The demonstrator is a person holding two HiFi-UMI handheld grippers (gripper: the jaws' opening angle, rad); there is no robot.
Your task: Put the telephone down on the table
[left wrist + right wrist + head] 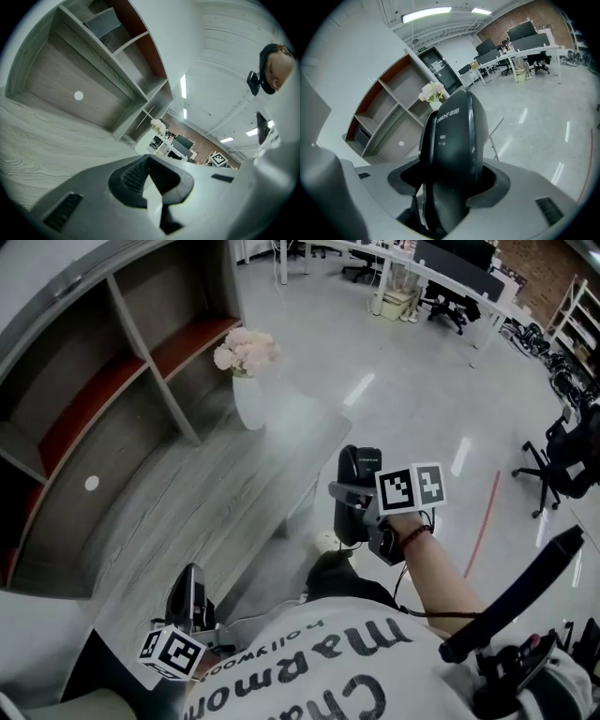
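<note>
Black telephone pinched upright in right gripper, long axis vertical, just right of table edge. Left gripper jaws together, empty.

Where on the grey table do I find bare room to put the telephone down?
The long middle stretch of the table is free. It is bordered by the shelf unit on its left, the vase at the far end and the left tool at the near end. Only the far end beside the vase is crowded.

left gripper: low, fingers together | right gripper: raised, fingers clamped on telephone (forearm outstretched)
</note>
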